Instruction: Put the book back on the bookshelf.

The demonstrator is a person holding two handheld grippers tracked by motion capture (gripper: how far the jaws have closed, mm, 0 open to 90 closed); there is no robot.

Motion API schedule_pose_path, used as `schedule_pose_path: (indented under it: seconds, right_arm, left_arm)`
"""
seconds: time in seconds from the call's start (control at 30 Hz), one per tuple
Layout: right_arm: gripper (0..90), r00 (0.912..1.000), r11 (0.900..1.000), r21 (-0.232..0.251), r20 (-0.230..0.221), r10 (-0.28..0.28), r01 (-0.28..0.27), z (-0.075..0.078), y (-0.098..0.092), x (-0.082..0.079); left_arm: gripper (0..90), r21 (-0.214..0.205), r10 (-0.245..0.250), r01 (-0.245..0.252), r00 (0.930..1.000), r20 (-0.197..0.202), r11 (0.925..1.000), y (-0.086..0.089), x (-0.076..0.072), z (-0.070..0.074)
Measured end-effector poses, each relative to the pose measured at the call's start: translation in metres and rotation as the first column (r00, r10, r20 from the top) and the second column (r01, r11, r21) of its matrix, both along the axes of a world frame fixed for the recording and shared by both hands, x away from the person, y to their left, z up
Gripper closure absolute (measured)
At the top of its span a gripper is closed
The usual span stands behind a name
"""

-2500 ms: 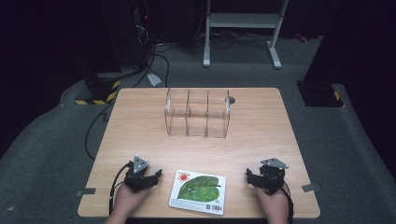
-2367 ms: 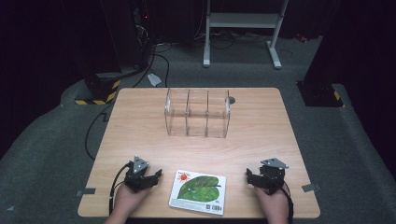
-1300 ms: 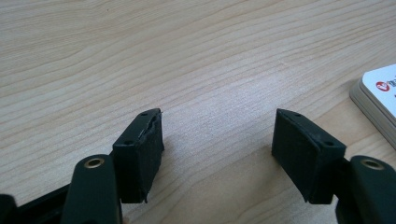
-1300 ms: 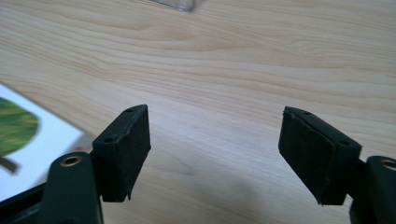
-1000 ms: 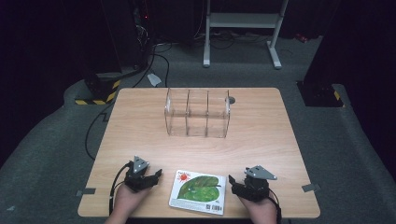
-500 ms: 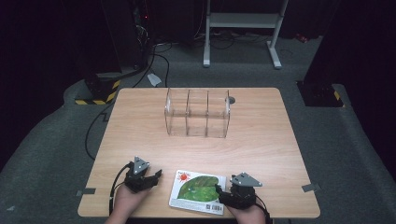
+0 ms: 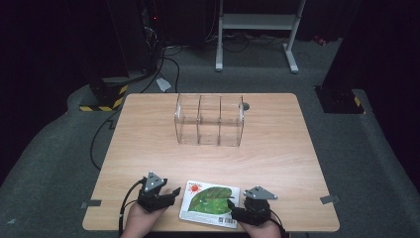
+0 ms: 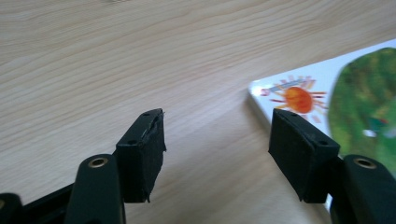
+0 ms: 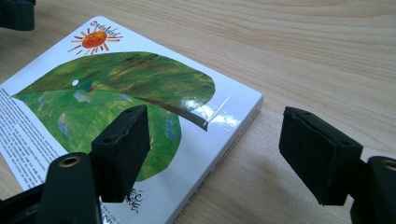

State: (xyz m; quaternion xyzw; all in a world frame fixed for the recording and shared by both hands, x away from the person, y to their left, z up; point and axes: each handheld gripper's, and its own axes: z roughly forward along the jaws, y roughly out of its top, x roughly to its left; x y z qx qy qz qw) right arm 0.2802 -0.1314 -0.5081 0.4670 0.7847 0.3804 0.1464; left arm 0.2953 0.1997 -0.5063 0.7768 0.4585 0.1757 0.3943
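My two grippers flank the picture book on the table — left gripper open, right gripper open astride its edge — nothing gripped.

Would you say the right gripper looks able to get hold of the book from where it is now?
Probably yes: the right gripper is open, one jaw already over the book and the other beside its edge, with nothing between them.

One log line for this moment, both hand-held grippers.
left hand-held gripper: open, beside book | right hand-held gripper: open, straddling book edge | clear organizer: empty
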Motion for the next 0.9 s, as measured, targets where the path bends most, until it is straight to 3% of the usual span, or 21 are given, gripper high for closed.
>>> schedule_pose_path:
  seconds: [0.2, 0.43, 0.67, 0.77, 0.9]
  right_arm:
    - [26.5, 0.9998, 0.9999, 0.014, -0.018, -0.009, 0.009, -0.002, -0.001, 0.001]
    - [27.8, 0.9995, 0.9999, 0.013, -0.031, 0.007, -0.007, -0.004, 0.004, -0.001]
    - [30.2, 0.9983, 0.9997, 0.016, -0.056, 0.018, -0.018, -0.007, 0.011, -0.002]
    - [29.9, 0.9981, 0.9998, 0.017, -0.059, 0.015, -0.014, -0.007, 0.013, -0.003]
    - [30.1, 0.9975, 0.9998, 0.021, -0.07, 0.008, -0.007, -0.007, 0.013, -0.002]
  left_arm:
    - [34.6, -0.017, -0.059, 0.058, 0.9982, -0.015, 0.9981, -0.018, -0.011, 0.003]
    - [34.6, -0.038, -0.079, 0.077, 0.9951, -0.06, 0.9963, -0.027, -0.018, -0.003]
    - [33.3, -0.012, -0.097, 0.096, 0.9913, -0.089, 0.9953, -0.037, -0.021, -0.012]
    - [32.2, -0.049, -0.097, 0.092, 0.9893, -0.109, 0.9946, -0.035, -0.018, -0.014]
    - [34.6, -0.068, -0.106, 0.099, 0.9883, -0.109, 0.9928, -0.037, -0.019, -0.014]
